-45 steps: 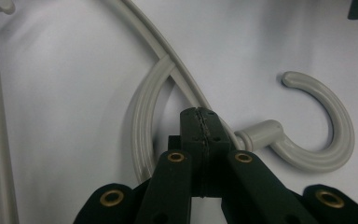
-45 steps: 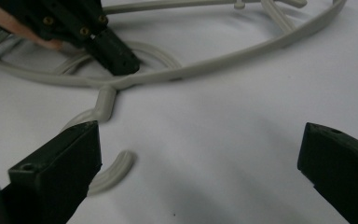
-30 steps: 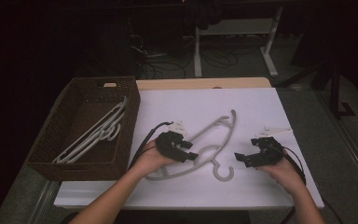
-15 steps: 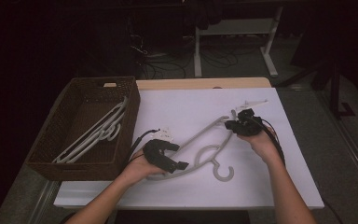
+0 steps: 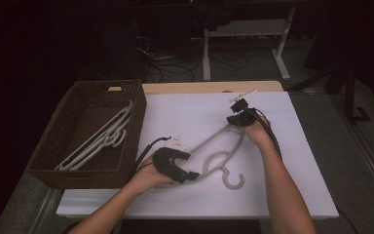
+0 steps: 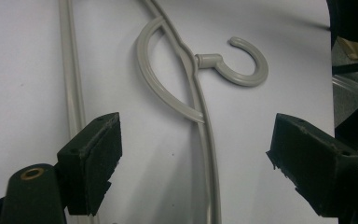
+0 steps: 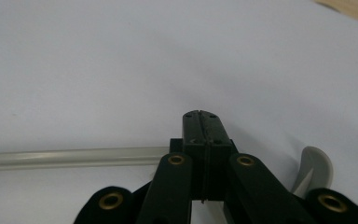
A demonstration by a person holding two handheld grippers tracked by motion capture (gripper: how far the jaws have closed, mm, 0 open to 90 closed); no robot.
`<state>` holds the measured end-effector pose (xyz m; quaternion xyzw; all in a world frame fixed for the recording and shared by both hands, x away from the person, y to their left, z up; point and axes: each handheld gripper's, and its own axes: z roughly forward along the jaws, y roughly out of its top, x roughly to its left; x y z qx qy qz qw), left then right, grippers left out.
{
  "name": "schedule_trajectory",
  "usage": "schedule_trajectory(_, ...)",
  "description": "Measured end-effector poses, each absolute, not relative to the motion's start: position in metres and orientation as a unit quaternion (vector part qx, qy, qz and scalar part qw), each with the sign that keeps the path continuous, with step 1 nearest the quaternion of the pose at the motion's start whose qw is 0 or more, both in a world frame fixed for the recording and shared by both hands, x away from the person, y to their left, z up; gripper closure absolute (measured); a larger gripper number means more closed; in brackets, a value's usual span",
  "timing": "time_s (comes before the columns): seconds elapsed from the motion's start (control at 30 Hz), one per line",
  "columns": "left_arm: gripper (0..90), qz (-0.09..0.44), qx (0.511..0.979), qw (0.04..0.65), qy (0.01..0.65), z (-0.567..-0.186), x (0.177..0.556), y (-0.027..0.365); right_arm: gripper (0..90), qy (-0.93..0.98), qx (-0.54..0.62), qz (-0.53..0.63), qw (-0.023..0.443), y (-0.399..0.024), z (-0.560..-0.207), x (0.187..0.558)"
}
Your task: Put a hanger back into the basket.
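The hanger (image 5: 222,155) lies flat on the white table (image 5: 190,112), its hook (image 6: 242,65) toward the person and its far end under the right gripper (image 5: 237,117).

Handling: thin grey plastic — judged light, stiff and smooth, liable to slide on the sheet if pushed. The flat bar (image 7: 74,157) and the thicker neck below the hook look like the firmest places to grip; the slender arms may flex.

Left gripper (image 5: 175,165): jaws wide apart over the hanger's middle, one arm running between them, pads not touching it. They have just been opening.

Right gripper: jaws closed pad to pad at the hanger's end, with the bar passing just behind them; nothing shows between the pads.

Basket (image 5: 68,170): brown wicker, at the table's left edge — it holds several pale hangers (image 5: 100,141) lying slantwise, stacked together.
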<state>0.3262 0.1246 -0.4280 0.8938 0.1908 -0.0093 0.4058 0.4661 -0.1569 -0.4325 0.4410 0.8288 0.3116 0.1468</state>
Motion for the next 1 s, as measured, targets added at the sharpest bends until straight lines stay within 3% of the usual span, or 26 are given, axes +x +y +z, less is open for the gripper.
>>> schedule_trajectory(0.17,18.1,-0.009,0.900,0.396,0.182,-0.431,0.326,0.120,89.2,0.830,0.447,0.301,0.142,-0.156,-0.440,0.472)
schedule_trajectory(0.47,29.1,-0.028,0.917,0.364,0.158,-0.442,0.329,0.107,89.4,0.833,0.450,0.291,0.138,-0.153,-0.444,0.476)
schedule_trajectory(0.7,49.8,-0.046,0.932,0.332,0.136,-0.446,0.336,0.092,89.5,0.840,0.447,0.277,0.136,-0.150,-0.443,0.479)
schedule_trajectory(0.87,69.6,-0.042,0.938,0.319,0.127,-0.445,0.339,0.086,89.5,0.841,0.446,0.274,0.136,-0.149,-0.443,0.479)
schedule_trajectory(1.0,76.0,-0.055,0.940,0.313,0.128,-0.446,0.340,0.084,89.5,0.841,0.446,0.276,0.136,-0.150,-0.443,0.479)
